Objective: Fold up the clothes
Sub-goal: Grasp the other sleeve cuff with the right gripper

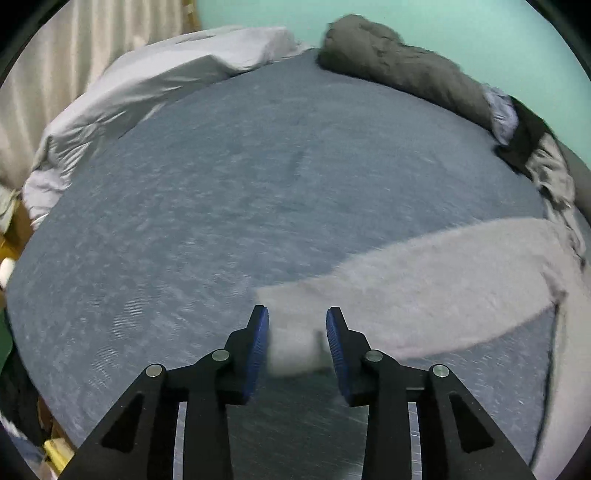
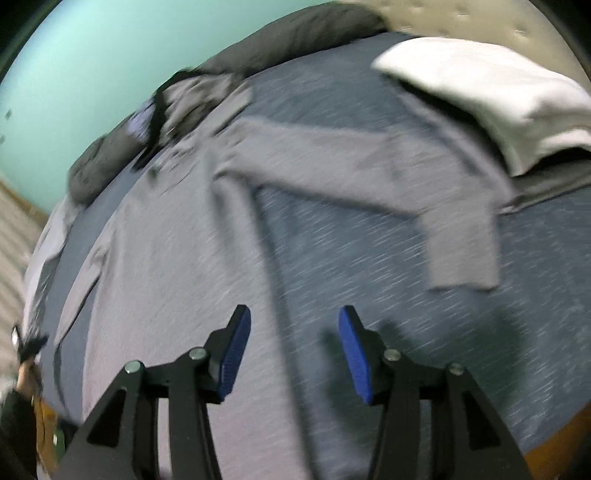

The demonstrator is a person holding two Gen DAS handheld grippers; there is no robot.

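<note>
Two grippers over the bed, both pointing down at the blue-grey heathered sheet (image 1: 221, 192). Left gripper (image 1: 297, 345): blue ribbed pads (image 1: 258, 343) part-way apart, the cuff end of the grey sweater's sleeve (image 1: 424, 295) sits between them; frame is blurred, so I can't tell if the pads press on it or just flank it. Sleeve runs from the jaws up and right toward the sweater body. Right gripper (image 2: 295, 350): fingers apart, wider than the left, nothing between them, only sheet and the sweater's edge below. Grey sweater (image 2: 166, 258) lies flat on the bed, body under and left of the right gripper, other sleeve (image 2: 458, 236) stretched right, cuff end on bare sheet. Fabric looks soft, matte knit. Pale lilac duvet (image 1: 129, 96) bunched at far left of the bed, dark grey blanket roll (image 1: 399, 62) along the far edge by the teal wall (image 1: 443, 22), white folded cloth (image 2: 480, 92) far right.
</note>
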